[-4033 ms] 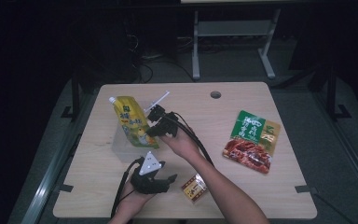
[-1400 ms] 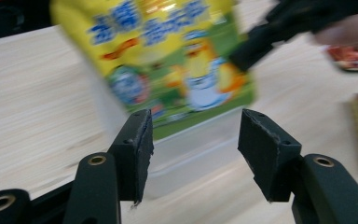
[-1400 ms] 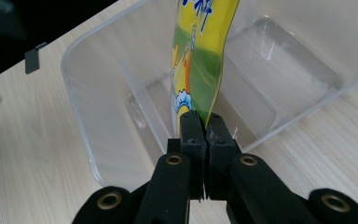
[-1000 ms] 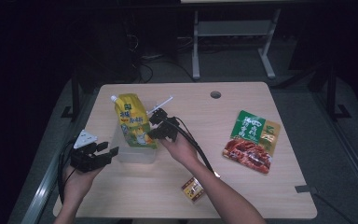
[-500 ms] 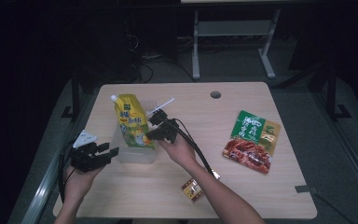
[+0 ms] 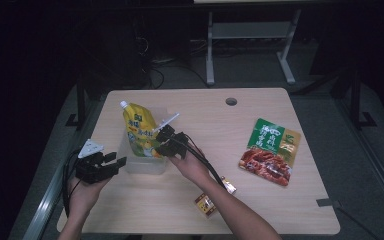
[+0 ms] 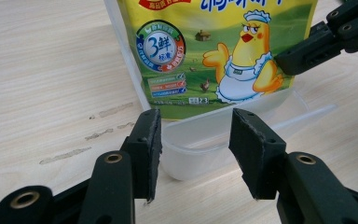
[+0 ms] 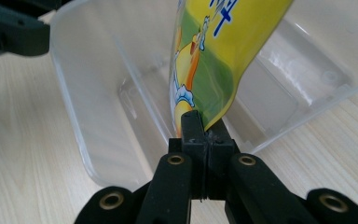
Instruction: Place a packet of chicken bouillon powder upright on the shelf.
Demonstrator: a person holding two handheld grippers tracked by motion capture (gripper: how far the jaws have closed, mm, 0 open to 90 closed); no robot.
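Note:
A yellow spouted pouch point(image 6: 138, 129) printed with a cartoon chicken stands tilted in a clear plastic container point(image 6: 145, 164). My right gripper point(image 6: 164, 143) is shut on the pouch's lower edge point(image 8: 205, 60), just over the container's rim point(image 8: 98, 93). My left gripper point(image 6: 114, 163) is open at the container's left side. In the left gripper view its jaws point(image 7: 193, 140) stand on either side of the container's near corner point(image 7: 191, 156) without touching it, with the pouch point(image 7: 214, 51) behind and the right gripper point(image 7: 324, 42) at the upper right.
A green and red snack packet point(image 6: 271, 150) lies at the right of the wooden table point(image 6: 280, 210). Two small sachets point(image 6: 206, 204) point(image 6: 228, 185) lie near the front, beside the right forearm. A cable hole point(image 6: 231, 101) is at the back.
The left gripper has swung from the table's front middle out to the container's left side and has since held there. The right gripper kept its hold on the pouch and sank slightly.

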